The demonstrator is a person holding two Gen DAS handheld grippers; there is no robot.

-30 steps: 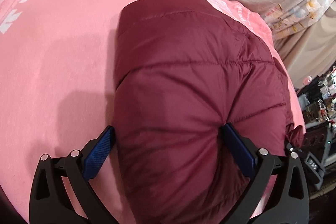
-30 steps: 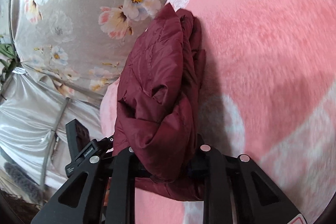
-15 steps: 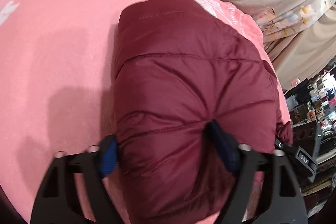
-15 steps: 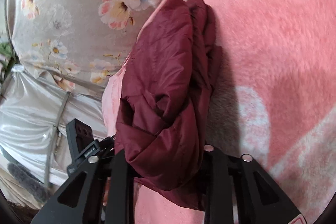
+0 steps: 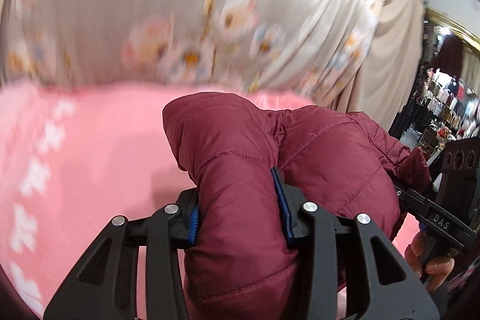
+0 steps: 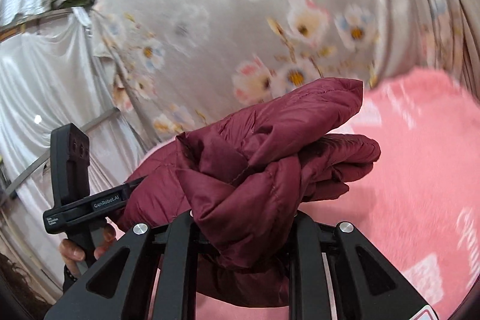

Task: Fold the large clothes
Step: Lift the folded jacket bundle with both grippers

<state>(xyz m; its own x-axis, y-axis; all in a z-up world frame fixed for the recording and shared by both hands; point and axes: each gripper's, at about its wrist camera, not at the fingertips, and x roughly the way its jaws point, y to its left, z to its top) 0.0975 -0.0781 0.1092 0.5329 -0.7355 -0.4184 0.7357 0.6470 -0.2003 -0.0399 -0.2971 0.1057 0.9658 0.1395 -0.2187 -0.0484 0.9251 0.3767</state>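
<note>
Left gripper [image 5: 240, 218] jaws closing on maroon puffer jacket [image 5: 237, 170]; its body reads "GenRobot.AI". Right gripper [image 6: 243, 218] jaws clamped on the jacket; its body reads "DAS".

The jacket [image 5: 240, 200] bulges between the fingers of the left hand-held gripper [image 5: 240, 218], whose jaws are closing on it, and spills to its right. Beyond that gripper lies the bed [image 5: 90, 155], with the curtain [image 5: 150, 5] behind. The right hand-held gripper [image 6: 243, 230] clamps another fold, the bed to its right.
</note>
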